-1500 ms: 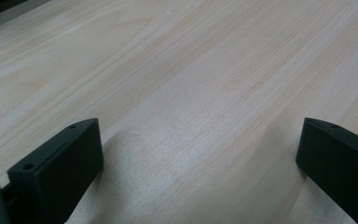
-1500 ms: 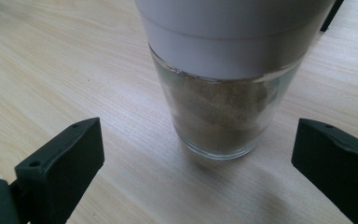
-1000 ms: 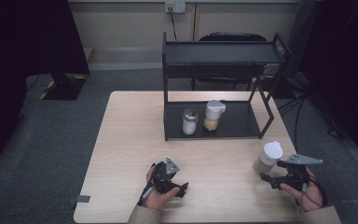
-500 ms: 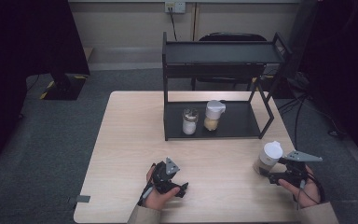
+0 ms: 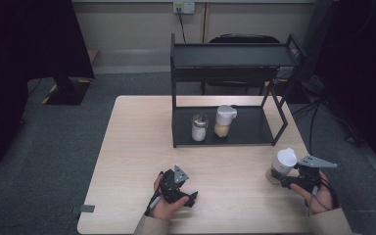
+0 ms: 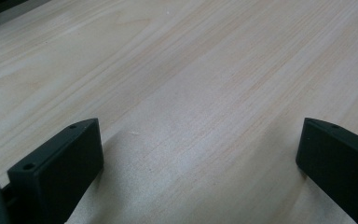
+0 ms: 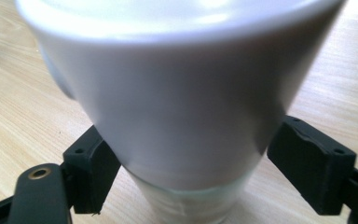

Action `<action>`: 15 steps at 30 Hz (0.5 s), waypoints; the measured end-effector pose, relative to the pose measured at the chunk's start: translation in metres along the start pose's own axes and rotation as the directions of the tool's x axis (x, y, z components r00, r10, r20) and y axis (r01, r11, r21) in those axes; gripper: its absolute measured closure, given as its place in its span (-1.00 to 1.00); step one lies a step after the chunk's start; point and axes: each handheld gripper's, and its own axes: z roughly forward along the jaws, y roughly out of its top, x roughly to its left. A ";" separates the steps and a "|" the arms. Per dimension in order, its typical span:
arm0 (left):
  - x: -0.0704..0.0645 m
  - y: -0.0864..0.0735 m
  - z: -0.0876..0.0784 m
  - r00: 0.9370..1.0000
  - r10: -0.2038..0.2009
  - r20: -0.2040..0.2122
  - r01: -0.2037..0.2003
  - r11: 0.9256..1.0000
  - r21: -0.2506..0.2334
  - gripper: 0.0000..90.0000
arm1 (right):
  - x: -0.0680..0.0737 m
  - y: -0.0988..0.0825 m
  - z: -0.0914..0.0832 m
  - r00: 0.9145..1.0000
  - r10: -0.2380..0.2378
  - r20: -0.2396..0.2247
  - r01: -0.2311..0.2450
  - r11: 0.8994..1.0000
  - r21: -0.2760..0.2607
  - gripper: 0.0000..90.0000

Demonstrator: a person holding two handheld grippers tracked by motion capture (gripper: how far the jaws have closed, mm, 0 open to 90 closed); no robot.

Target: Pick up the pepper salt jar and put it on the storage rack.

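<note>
Pale wooden table (image 5: 137, 147) is bearing a black rack (image 5: 235, 58) with two jars. Near its right edge, the right gripper (image 5: 283, 177) has just been closing and is clasping a white-capped jar (image 5: 285, 164). Left gripper (image 5: 188, 193) is resting released, jaws spread.

A jar (image 5: 284, 165) with a white cap is seen standing upright on the table, close to the near right corner. The cap is wide and flares toward the top; below it a clear body with pale contents is glimpsed in the right gripper view (image 7: 182, 121). It is set well apart from the two jars on the rack's lower shelf, toward the near right of them. The cap's sides are flanked closely by two black pads.
</note>
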 end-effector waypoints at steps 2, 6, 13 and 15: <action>0.000 0.000 0.000 1.000 0.000 0.000 0.000 1.000 0.000 -1.00 | 0.001 0.000 0.001 1.000 -0.006 -0.001 0.006 1.000 -0.005 -0.50; 0.000 0.000 0.000 1.000 0.000 0.000 0.000 1.000 0.000 -1.00 | 0.003 -0.001 0.003 1.000 -0.017 0.002 0.017 1.000 -0.014 -0.44; 0.000 0.000 0.000 1.000 0.000 0.000 0.000 1.000 0.000 -1.00 | 0.007 0.000 0.003 0.999 -0.035 0.011 0.035 0.999 -0.038 -0.33; 0.000 0.000 0.000 1.000 0.000 0.000 0.000 1.000 0.000 -1.00 | 0.007 0.000 0.003 0.999 -0.036 0.012 0.036 0.999 -0.040 -0.33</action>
